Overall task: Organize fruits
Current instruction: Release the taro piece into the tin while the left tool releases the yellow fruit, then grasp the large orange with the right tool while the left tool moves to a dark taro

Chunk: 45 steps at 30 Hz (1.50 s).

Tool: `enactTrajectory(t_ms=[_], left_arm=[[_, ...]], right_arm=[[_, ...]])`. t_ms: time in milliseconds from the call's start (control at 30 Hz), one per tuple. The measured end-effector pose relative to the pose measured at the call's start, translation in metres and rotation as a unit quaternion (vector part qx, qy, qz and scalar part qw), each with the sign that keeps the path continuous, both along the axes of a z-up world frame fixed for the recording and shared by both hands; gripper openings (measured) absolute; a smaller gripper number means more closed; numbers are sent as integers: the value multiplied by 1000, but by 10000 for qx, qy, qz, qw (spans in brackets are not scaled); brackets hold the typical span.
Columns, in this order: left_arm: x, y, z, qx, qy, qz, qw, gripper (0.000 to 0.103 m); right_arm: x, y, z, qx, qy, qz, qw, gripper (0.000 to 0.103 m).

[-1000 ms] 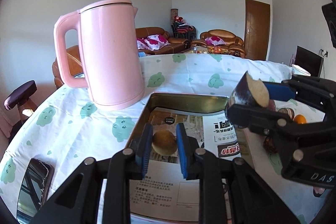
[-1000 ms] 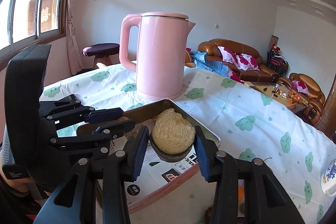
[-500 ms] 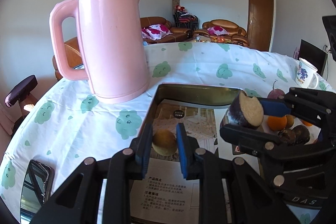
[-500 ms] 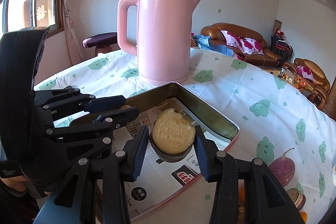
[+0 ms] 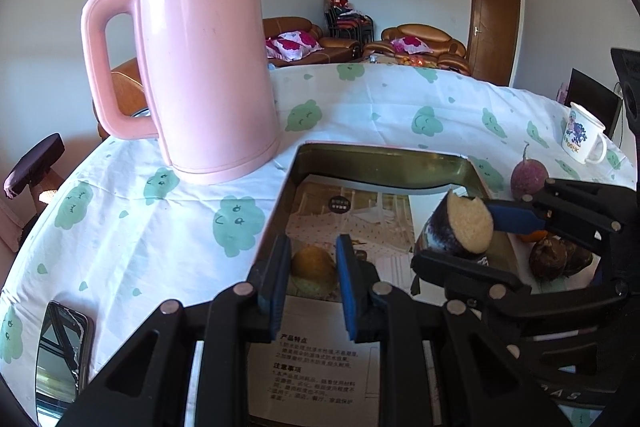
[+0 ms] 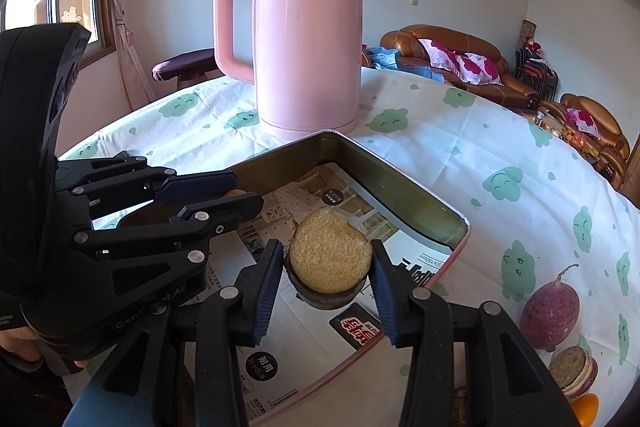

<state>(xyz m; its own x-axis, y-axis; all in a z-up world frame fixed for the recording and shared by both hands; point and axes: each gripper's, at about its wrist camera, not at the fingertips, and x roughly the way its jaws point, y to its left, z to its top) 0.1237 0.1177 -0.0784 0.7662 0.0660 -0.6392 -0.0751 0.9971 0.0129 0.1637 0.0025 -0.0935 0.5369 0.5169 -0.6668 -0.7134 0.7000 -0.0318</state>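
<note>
My left gripper (image 5: 313, 281) is shut on a small brown-orange fruit (image 5: 313, 267), held low over the paper-lined metal tray (image 5: 384, 163). My right gripper (image 6: 328, 279) is shut on a dark-skinned cut fruit half (image 6: 329, 259) with a pale grainy face, also low over the tray (image 6: 404, 187). The right gripper and its fruit half (image 5: 464, 231) show at the right of the left wrist view. The left gripper (image 6: 224, 199) shows at the left of the right wrist view. Beside the tray lie a purple fruit (image 6: 550, 311), a cut half (image 6: 572, 371) and an orange (image 6: 584, 409).
A tall pink kettle (image 5: 200, 67) stands on the tablecloth just behind the tray's far left corner. A phone (image 5: 60, 355) lies at the table's left edge. A white mug (image 5: 582, 139) stands far right. More dark fruits (image 5: 550, 259) lie right of the tray.
Both grippers have moved forward and down toward the tray, each still holding its fruit. The kettle looms larger and the fruits beside the tray have come into view.
</note>
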Motion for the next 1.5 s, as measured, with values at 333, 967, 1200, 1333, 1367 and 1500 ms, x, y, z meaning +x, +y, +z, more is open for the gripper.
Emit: enactTrajectory(t_ms=[333,967,1200,1333,1367,1500], left_arm=[[-7,-2,4,166,-227,105,9995,40],[-55,-79,30,-106,-888,-580,9943,71],[-47,-122,19,-19,-635,-990,9931,71],[-45,-139,13,51,-509,-1150,9920,71],[-43,-143,12,63,-468,-1190,9918,71],[-38,-154,12,91,-402,-1313,9905,71]], right_arm=[[-2,-8,0,-6,-90,-232,9997,56],[-72,-197,22,485,-536,-1564,9851,74],[-67,-211,6,415,-252,-1576,9863,74],[-62,-210,-6,374,-8,-1484,9882,74],[-61,-209,-9,349,53,-1463,9886,74],[-59,-207,-16,274,232,-1398,9895,74]])
